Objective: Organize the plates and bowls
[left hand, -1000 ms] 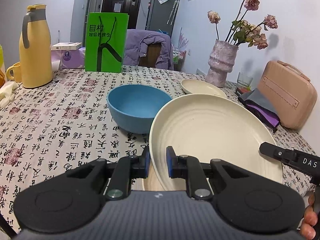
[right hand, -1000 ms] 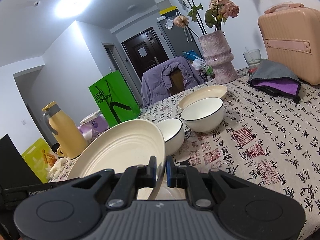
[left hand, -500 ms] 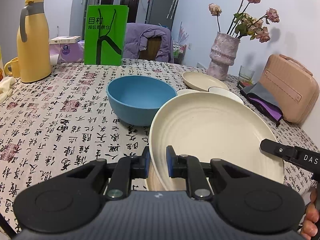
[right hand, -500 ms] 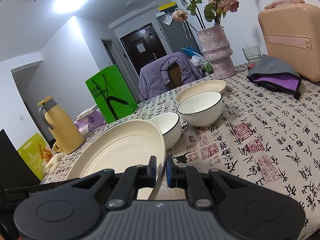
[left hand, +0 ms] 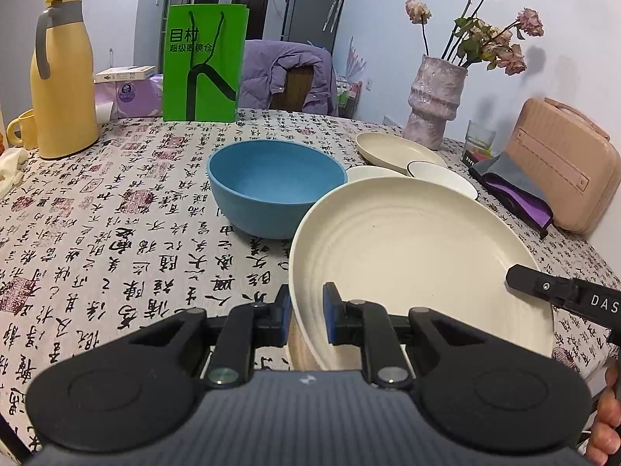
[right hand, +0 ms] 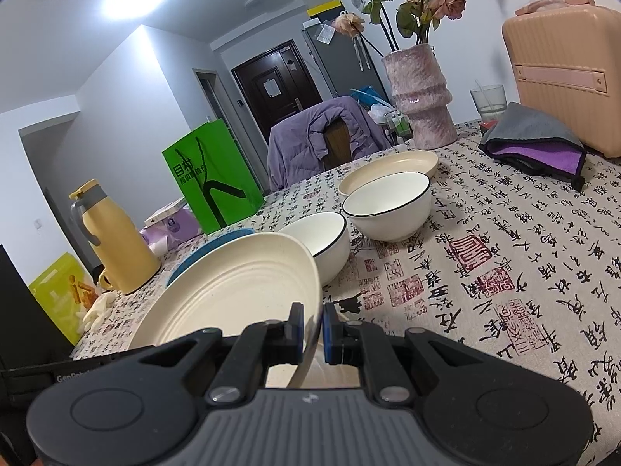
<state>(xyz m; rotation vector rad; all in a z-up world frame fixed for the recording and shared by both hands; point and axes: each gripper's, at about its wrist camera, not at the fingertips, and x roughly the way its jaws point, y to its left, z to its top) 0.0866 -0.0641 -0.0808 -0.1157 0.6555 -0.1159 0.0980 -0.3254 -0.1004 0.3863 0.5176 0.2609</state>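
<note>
Left wrist view: my left gripper (left hand: 306, 312) is pinched nearly closed on the near left rim of the large cream plate (left hand: 419, 260), its blue pads (left hand: 329, 310) one on each face of the edge. My right gripper (right hand: 311, 328) is clamped the same way on the opposite rim of that plate, jaws all but closed with the thin edge between them, so I hold the plate with both tongs, tilted, over the near part of the table (left hand: 116, 233) with its calligraphy-print cloth. Just beyond the plate sits the blue bowl (left hand: 275, 190), upright on the cloth. To the plate's right and farther back are two white bowls with dark rims, the nearer bowl (right hand: 322, 240) just beside the plate's far edge and the farther bowl (right hand: 388, 204) next to it. Behind those lies a smaller cream plate (right hand: 392, 165) near the pink vase (right hand: 421, 97). A yellow jug (left hand: 62, 77) and a green paper bag (left hand: 203, 62) stand at the far left side of the table.
</note>
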